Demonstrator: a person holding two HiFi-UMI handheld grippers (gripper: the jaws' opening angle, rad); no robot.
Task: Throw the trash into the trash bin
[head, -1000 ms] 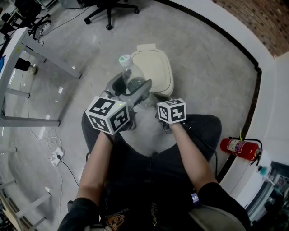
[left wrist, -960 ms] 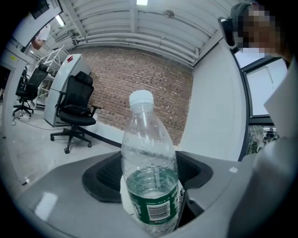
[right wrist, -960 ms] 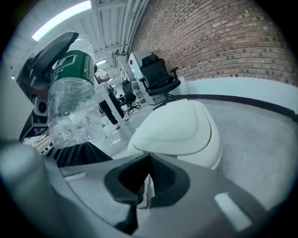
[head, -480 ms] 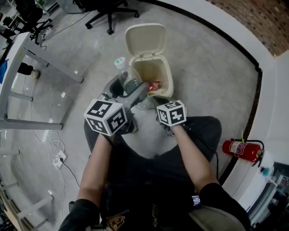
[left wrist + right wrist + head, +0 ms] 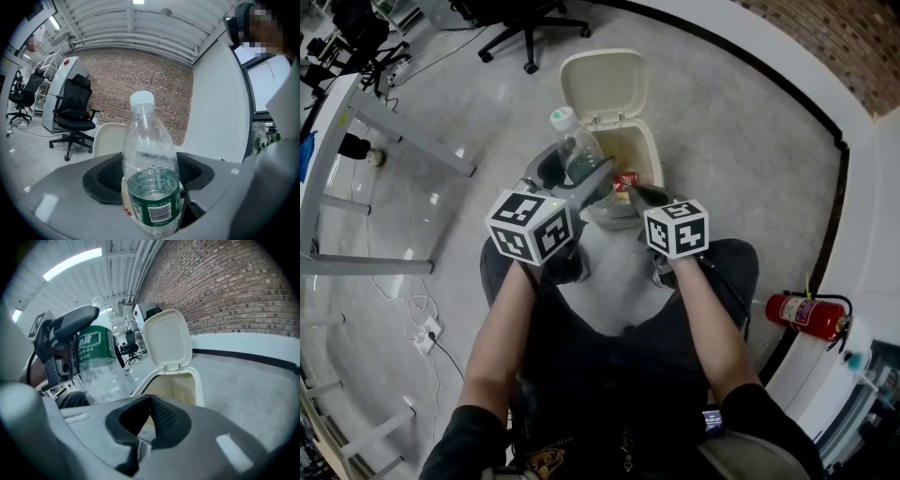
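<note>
Head view, from the left edge: a white desk on grey metal legs (image 5: 366, 108) stands over the grey concrete floor (image 5: 741, 141), and a white power strip (image 5: 427, 331) lies on the floor below it. A black office chair on castors (image 5: 525, 19) sits at the top.

Nearer the middle, the left gripper (image 5: 574, 183), with its marker cube (image 5: 530, 228) above the person's left forearm (image 5: 502, 323), is clamped on a clear plastic bottle with a white cap and green label (image 5: 572, 150). In the left gripper view the two grey jaws press the bottle's lower body from both sides, at the label, and the cap stands away from the gripper. Droplets cling to the inside of the bottle. It is held in the air just beside the left rim of a cream plastic trash bin (image 5: 649, 150), not inside it.

The bin's hinged lid (image 5: 602, 82) stands raised, and a red can (image 5: 625, 180) lies inside.

To the right, the right gripper (image 5: 639, 194) reaches toward the bin's near edge. In the right gripper view its dark pads (image 5: 161, 416) meet at their tips with nothing between them, and the open bin lies straight beyond them.

At the far right, a red fire extinguisher (image 5: 804, 314) lies against the white curved wall base.
</note>
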